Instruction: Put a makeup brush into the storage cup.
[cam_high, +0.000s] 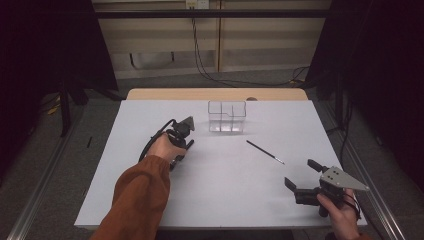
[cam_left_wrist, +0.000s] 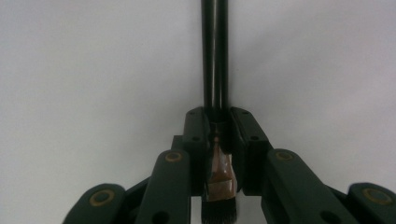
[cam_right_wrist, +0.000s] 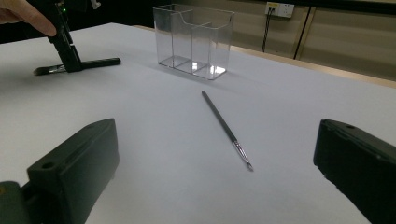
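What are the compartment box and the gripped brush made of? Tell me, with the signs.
Compartment box: clear glossy plastic, probably acrylic; the table shows through its walls.
Brush in the left gripper: glossy black handle, plastic or lacquered wood; coppery metal ferrule; dark bristles.

The left gripper is black, with a thick black cable looping from its back and a grey three-cornered plate on top. Close up in the left gripper view, its fingers are matte black blocks on hinged black links, each link pinned with a brass-coloured round rivet and small dark screws. The arm behind it wears a rust-orange long sleeve with a gathered cuff. The right gripper is black too, topped by a pale grey triangular plate dotted with small holes, and a dark strap or cable runs by the wrist. Its fingers are broad, blunt black pads with a small round hole
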